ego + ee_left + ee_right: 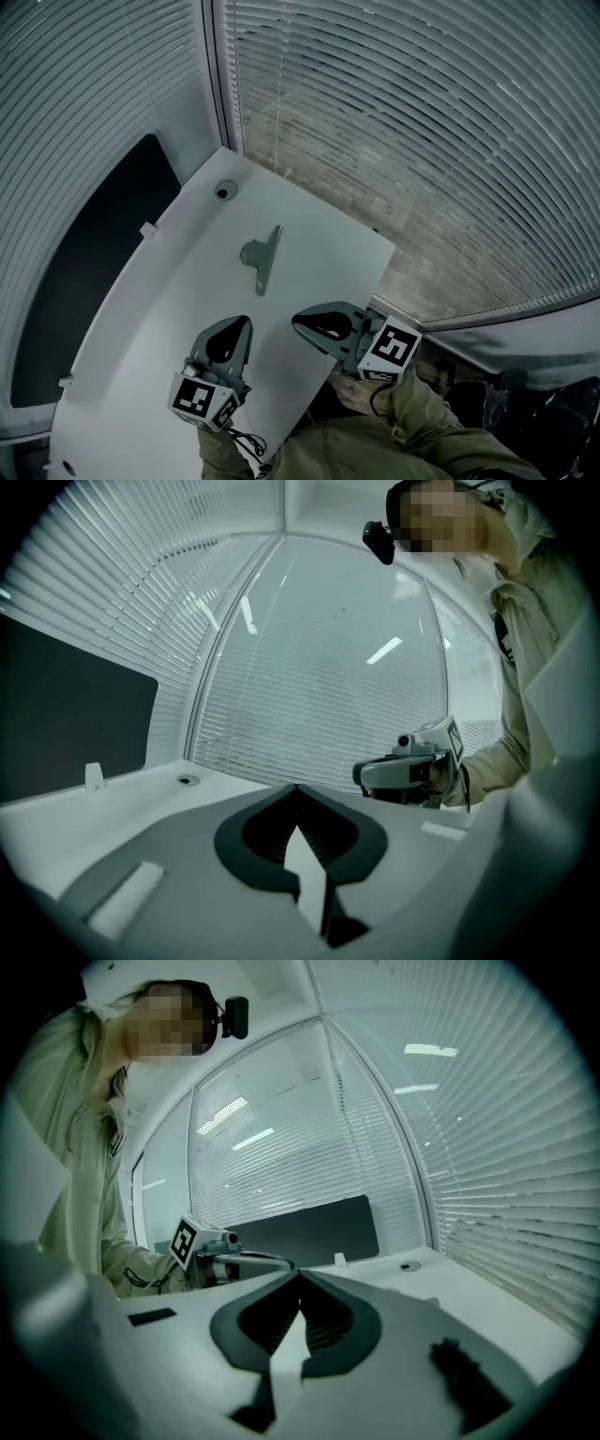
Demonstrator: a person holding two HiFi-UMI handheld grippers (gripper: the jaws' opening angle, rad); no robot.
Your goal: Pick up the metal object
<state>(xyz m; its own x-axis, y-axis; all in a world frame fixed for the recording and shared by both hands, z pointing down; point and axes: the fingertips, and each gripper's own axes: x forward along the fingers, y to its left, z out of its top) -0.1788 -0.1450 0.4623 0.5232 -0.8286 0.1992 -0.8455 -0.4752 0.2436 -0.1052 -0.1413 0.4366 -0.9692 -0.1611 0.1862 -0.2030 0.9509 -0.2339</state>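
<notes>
First, nearest the person: a pale sleeve (412, 427) at the counter's (159, 319) near right corner.

Left tongs (244, 322) over the near half of the counter, marker cube (202, 398) toward the person, tips aimed at the far edge. Its own view shows the two jaws brought together tip to tip, nothing between them.

Right tongs (298, 322) beside it, lying across the counter's right edge. Tips are over the white top; its own marker cube (394, 349) is out past the edge. Jaws likewise closed on each other, empty. The two sets of tips sit near one another but apart.

Just beyond both, the metal object (262, 255) lies flat on the bare counter, roughly midway between the left and right edges, touching neither tongs. It is a long narrow strip pointing toward the far edge, with a wider tab off its left side.

Farther on, near the far corner, is a round hole (224, 190) set in the counter; whether anything is in it cannot be made out. A small white tab (148, 229) stands on the left edge.

Past the left edge is a dark panel (94, 272). Slatted blinds (422, 141) run behind the far and right edges.
</notes>
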